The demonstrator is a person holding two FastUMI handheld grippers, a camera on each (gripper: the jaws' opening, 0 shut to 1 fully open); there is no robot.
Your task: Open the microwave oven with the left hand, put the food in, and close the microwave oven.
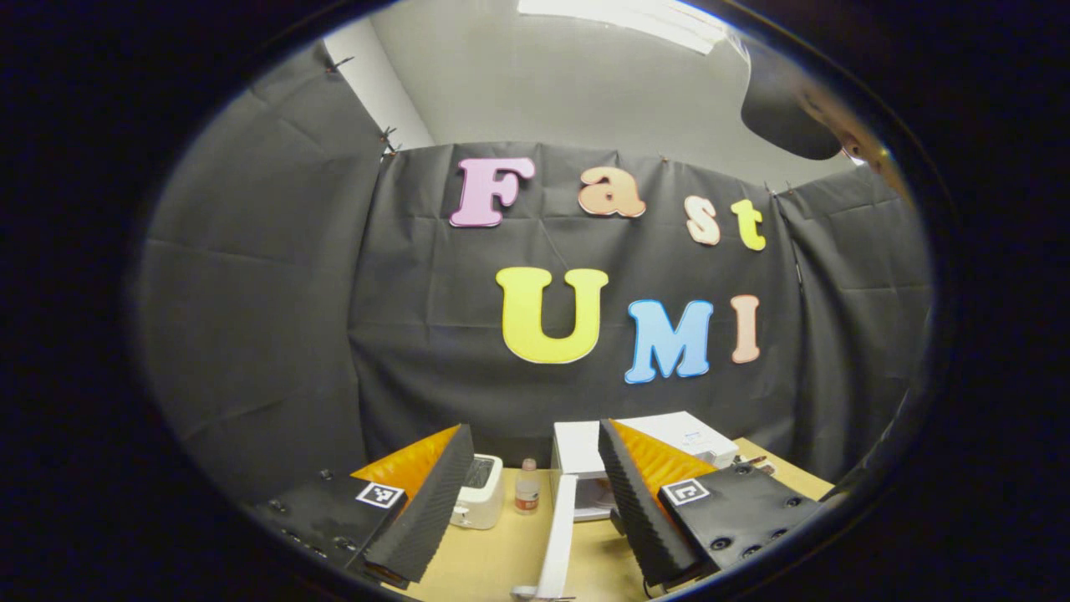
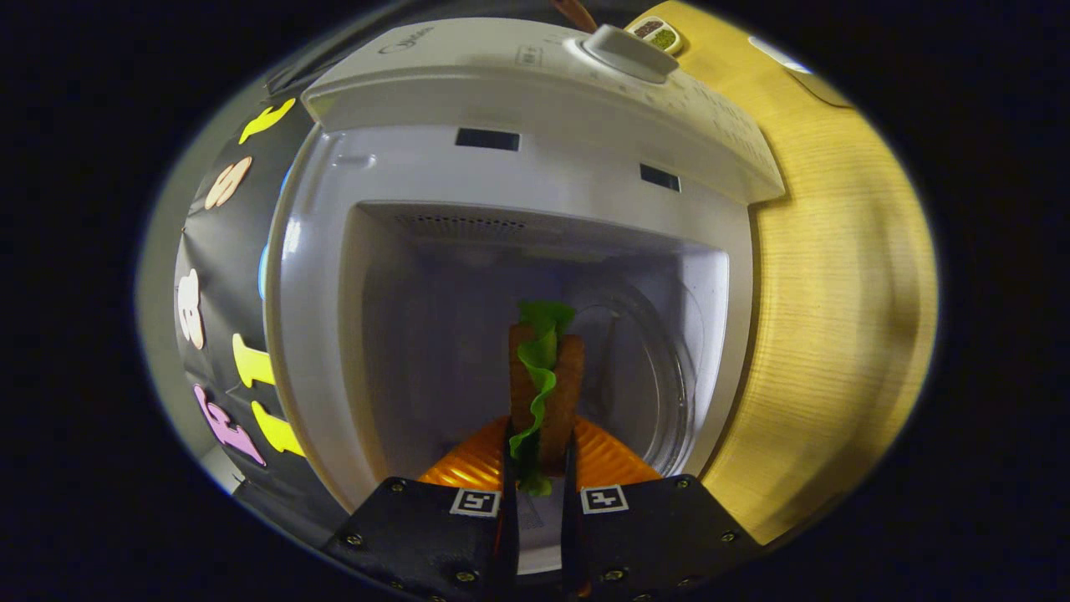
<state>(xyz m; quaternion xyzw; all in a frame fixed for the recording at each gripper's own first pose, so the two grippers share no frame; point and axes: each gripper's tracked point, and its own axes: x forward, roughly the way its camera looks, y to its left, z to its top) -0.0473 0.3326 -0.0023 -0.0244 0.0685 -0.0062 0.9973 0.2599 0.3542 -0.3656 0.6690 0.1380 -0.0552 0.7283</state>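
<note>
In the right gripper view the white microwave [image 2: 518, 167] faces me with its door open and its cavity [image 2: 435, 334] bare apart from a glass turntable [image 2: 648, 376]. My right gripper [image 2: 542, 439] is shut on a sandwich [image 2: 547, 376] of two brown slices with green lettuce, held on edge at the mouth of the cavity. In the left gripper view the left gripper [image 1: 533, 431] stands open and holds nothing, raised above the table. Between its fingers, farther off, are the microwave [image 1: 660, 435] and its open door [image 1: 558, 527], seen edge-on.
A white toaster [image 1: 481, 493] and a small bottle [image 1: 527, 487] stand left of the microwave on the wooden table [image 1: 501, 560]. A person's capped head [image 1: 794, 109] leans in at the upper right. A small dish of seasonings [image 2: 656, 33] lies on the table [image 2: 836, 293] beyond the microwave.
</note>
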